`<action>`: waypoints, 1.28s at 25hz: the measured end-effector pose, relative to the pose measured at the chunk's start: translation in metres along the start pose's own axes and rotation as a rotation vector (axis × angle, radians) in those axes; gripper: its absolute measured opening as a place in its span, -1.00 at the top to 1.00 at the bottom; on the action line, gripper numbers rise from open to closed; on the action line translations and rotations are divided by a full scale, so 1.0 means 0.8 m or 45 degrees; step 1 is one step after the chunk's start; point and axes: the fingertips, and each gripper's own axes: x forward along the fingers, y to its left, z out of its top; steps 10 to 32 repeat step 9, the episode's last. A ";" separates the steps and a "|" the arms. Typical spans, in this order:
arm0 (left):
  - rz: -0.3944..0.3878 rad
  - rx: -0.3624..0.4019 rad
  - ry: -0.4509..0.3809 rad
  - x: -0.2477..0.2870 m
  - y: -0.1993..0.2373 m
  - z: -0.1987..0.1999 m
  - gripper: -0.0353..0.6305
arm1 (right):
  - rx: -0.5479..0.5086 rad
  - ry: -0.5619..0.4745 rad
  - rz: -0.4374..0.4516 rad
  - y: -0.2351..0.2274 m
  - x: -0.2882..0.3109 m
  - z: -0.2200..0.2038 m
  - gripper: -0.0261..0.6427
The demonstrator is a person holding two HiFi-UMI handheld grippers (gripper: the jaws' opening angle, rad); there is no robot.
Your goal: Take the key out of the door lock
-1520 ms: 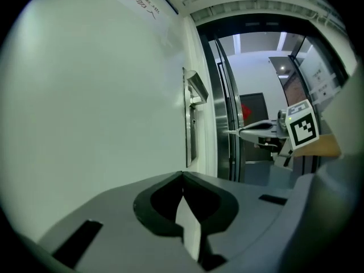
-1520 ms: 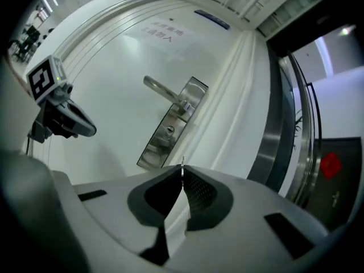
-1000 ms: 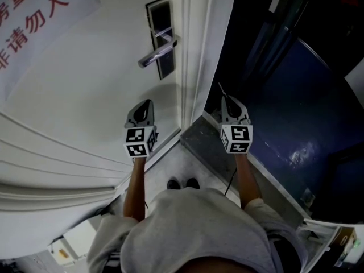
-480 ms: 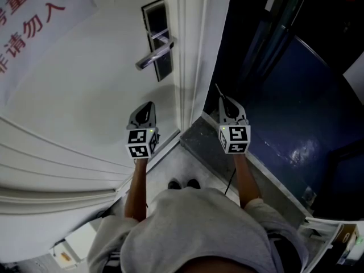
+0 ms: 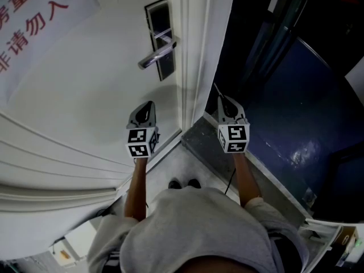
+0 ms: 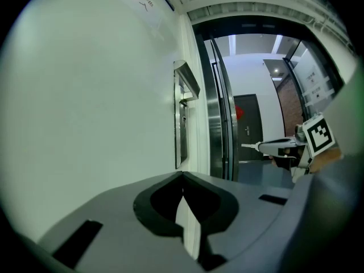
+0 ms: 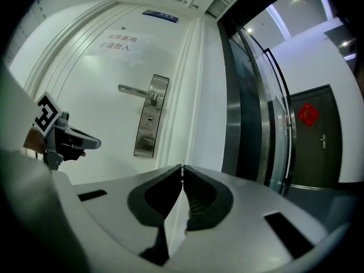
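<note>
The white door (image 5: 85, 78) carries a dark lock plate (image 5: 160, 38) with a silver lever handle (image 5: 156, 54). In the right gripper view the plate (image 7: 149, 135) shows a small keyhole (image 7: 149, 120) with nothing sticking out. My right gripper (image 5: 222, 98) hangs beside the door's edge, well below the lock. Its jaws are shut on a thin pale sliver that looks like the key (image 5: 216, 90), also seen as a pale rod, the key (image 6: 248, 146). My left gripper (image 5: 149, 103) is shut and empty, in front of the door below the handle.
A notice with red characters (image 5: 34, 16) hangs on the door at upper left. Right of the door frame (image 5: 196, 56) lies a dark corridor floor (image 5: 296, 112) past a grey threshold (image 5: 199, 138). The person's feet (image 5: 183, 183) stand close to the door.
The right gripper has drifted slightly left and up with the thin piece in it. The left gripper has barely moved.
</note>
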 end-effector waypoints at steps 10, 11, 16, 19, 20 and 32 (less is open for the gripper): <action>-0.002 -0.004 0.015 0.004 -0.002 -0.006 0.84 | -0.010 0.016 0.010 0.002 0.003 -0.008 0.83; -0.002 -0.004 0.015 0.004 -0.002 -0.006 0.84 | -0.010 0.016 0.010 0.002 0.003 -0.008 0.83; -0.002 -0.004 0.015 0.004 -0.002 -0.006 0.84 | -0.010 0.016 0.010 0.002 0.003 -0.008 0.83; -0.002 -0.004 0.015 0.004 -0.002 -0.006 0.84 | -0.010 0.016 0.010 0.002 0.003 -0.008 0.83; -0.002 -0.004 0.015 0.004 -0.002 -0.006 0.84 | -0.010 0.016 0.010 0.002 0.003 -0.008 0.83; -0.002 -0.004 0.015 0.004 -0.002 -0.006 0.84 | -0.010 0.016 0.010 0.002 0.003 -0.008 0.83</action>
